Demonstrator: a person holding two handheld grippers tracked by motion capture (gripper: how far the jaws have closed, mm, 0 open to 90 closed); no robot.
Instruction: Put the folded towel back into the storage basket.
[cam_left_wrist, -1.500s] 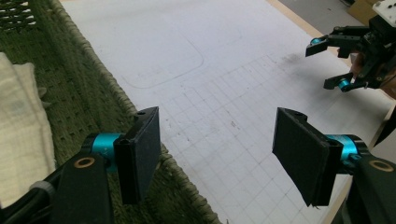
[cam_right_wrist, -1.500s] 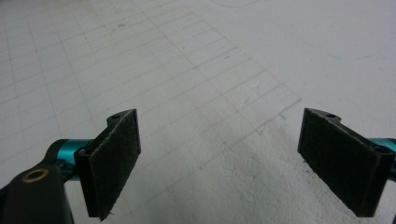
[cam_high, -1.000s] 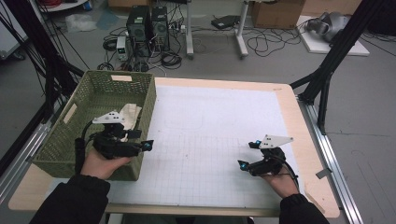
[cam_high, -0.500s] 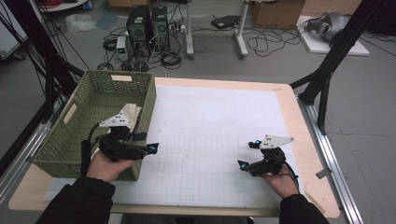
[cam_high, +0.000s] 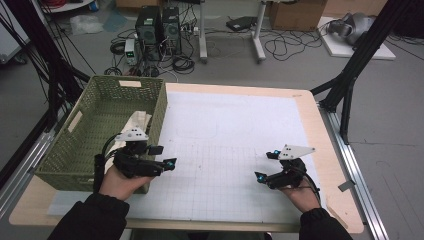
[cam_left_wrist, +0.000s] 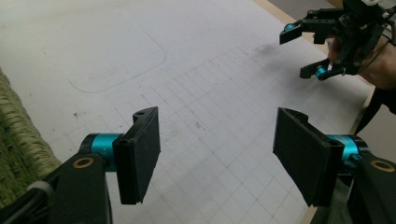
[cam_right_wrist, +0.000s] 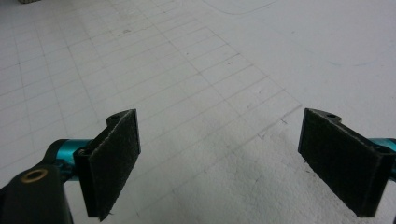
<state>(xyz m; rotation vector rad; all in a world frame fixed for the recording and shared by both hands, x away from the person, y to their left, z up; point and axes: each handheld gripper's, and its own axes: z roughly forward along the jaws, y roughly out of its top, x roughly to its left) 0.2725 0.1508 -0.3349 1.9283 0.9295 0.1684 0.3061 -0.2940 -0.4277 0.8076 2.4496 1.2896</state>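
Cloth lies crumpled inside the green basket at the tabletop's left edge. Just beside that basket hover the left tongs, spread and empty, seemingly finished dropping it; the right tongs, likewise spread, idle well apart.

Left claw and right claw both gape wide and empty, pointing toward each other.

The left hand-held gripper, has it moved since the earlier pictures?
Yes. The left hand-held gripper has moved toward the person, from over the green basket to its near corner.
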